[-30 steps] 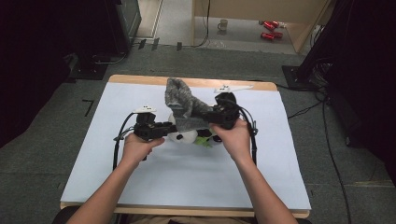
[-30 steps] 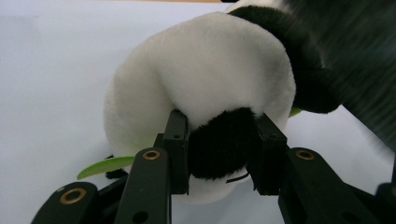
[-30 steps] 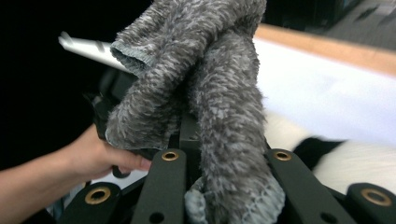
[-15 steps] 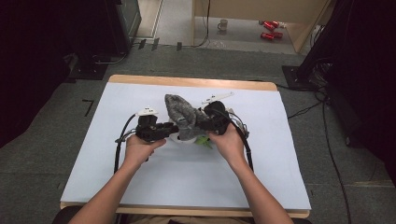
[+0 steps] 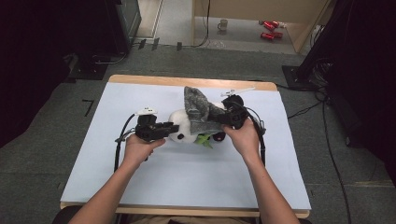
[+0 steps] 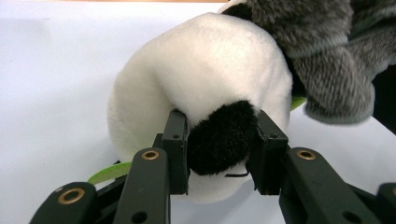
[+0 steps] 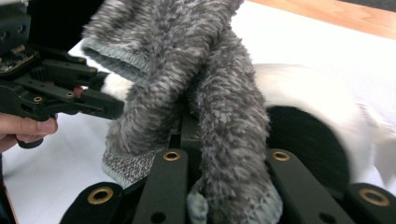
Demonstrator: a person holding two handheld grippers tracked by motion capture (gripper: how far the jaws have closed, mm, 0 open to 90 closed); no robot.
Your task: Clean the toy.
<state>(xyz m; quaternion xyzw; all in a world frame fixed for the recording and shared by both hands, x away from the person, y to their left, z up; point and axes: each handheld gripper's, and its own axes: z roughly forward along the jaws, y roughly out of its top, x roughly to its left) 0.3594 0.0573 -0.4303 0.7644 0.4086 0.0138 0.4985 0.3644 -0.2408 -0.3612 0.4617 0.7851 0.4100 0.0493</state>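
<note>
A: What's around the tongs?
B: A plush panda (image 5: 183,128) lies between them on the white sheet (image 5: 187,177) over the wooden worktop (image 5: 187,80). The left tongs (image 6: 223,149) clamp its black paw. The right tongs (image 7: 219,172) are closed on a grey fuzzy sock (image 7: 187,79), draped over the panda.
A: And the room?
B: Grey floor, cables, a mug (image 5: 223,24) and red cans (image 5: 269,29) beyond the far edge.
A: Any difference between views?
B: The left gripper view shows the pinched paw up close; in the high view it's hidden

One plush panda (image 5: 181,128), one grey fuzzy sock (image 5: 198,109) — two claws, one table (image 5: 140,80).
</note>
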